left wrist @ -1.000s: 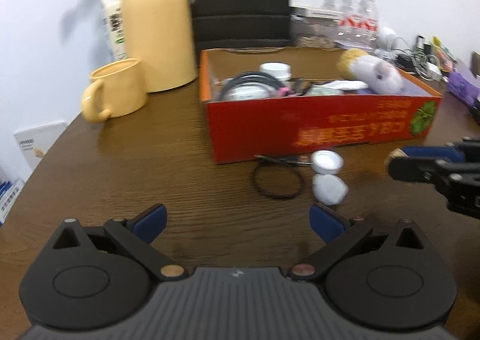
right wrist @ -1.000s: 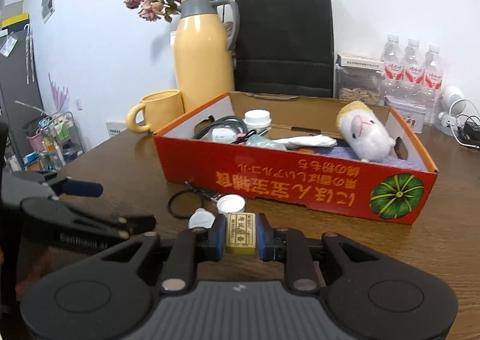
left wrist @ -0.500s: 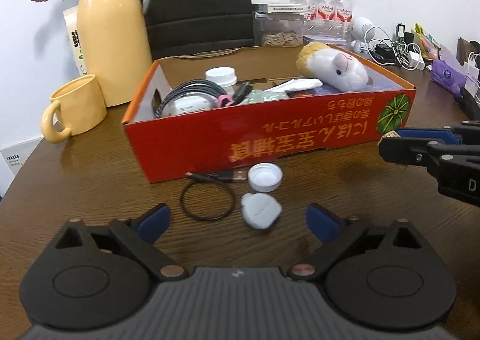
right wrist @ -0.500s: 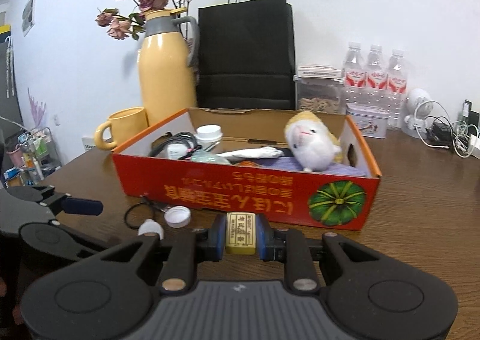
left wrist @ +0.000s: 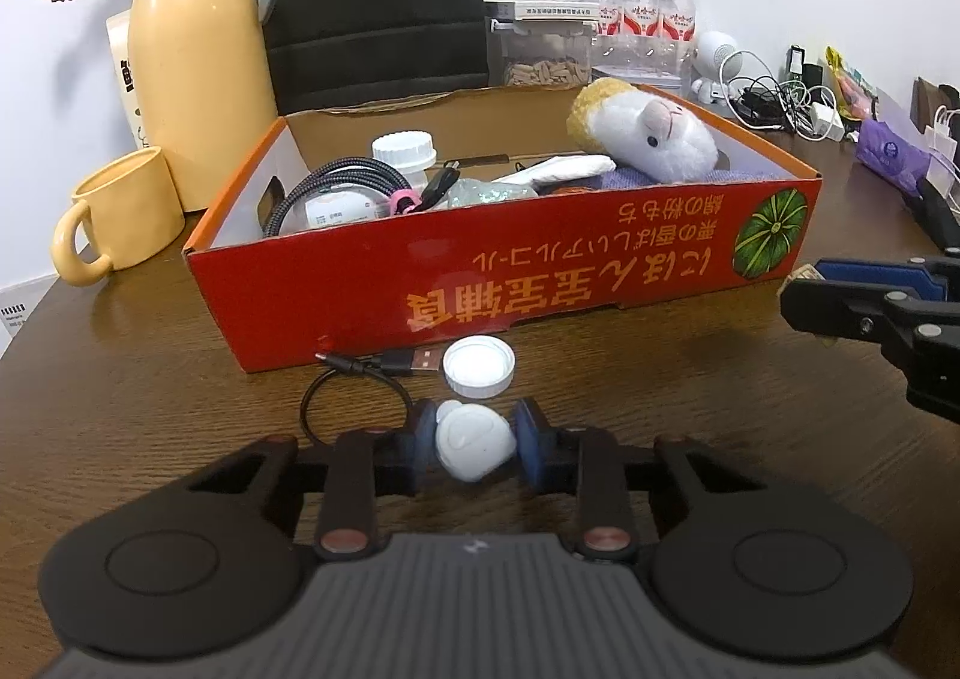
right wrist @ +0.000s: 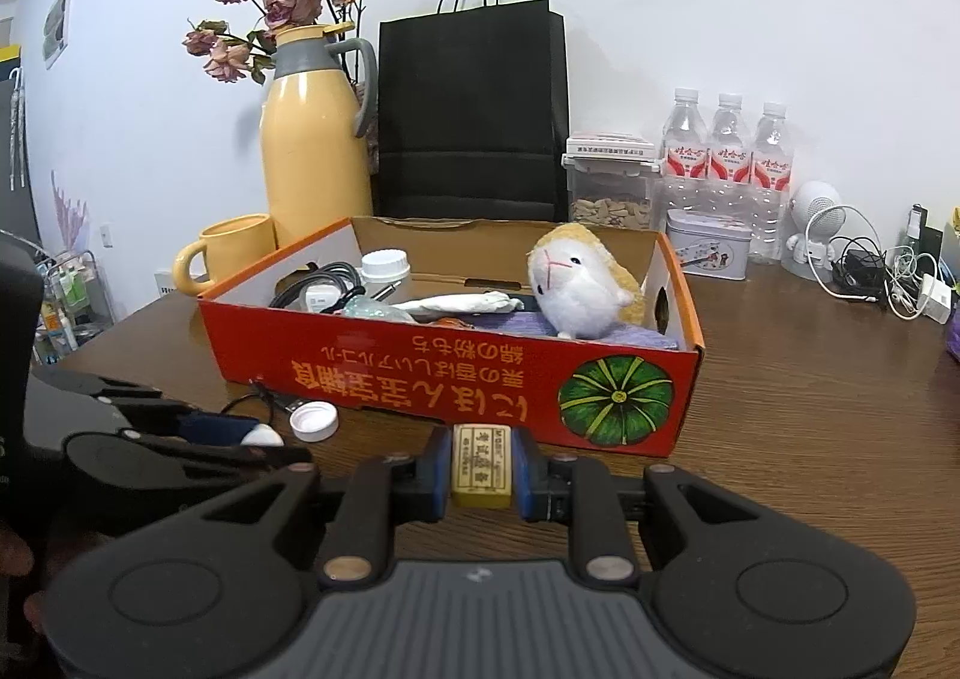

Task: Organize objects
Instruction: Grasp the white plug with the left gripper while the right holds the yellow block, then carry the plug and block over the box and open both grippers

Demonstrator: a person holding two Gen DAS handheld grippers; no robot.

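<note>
A: Left gripper (left wrist: 474, 442) pads close around the white lump (left wrist: 473, 448), low over the table (left wrist: 150, 391), near the box (left wrist: 540, 283); contact unclear.

B: Right gripper (right wrist: 482, 466) clamps the eraser (right wrist: 482, 463), presumably box-bound. Right view hides the lump; left view hides the eraser.

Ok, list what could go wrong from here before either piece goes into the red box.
1. The left hand-held gripper pinches the rounded white object near its fingertips; it may squirt out when lifted.
2. The black cable loop lies against the left finger and could snag.
3. The right hand-held gripper must carry its yellow block over the red box wall, or knock it.
</note>
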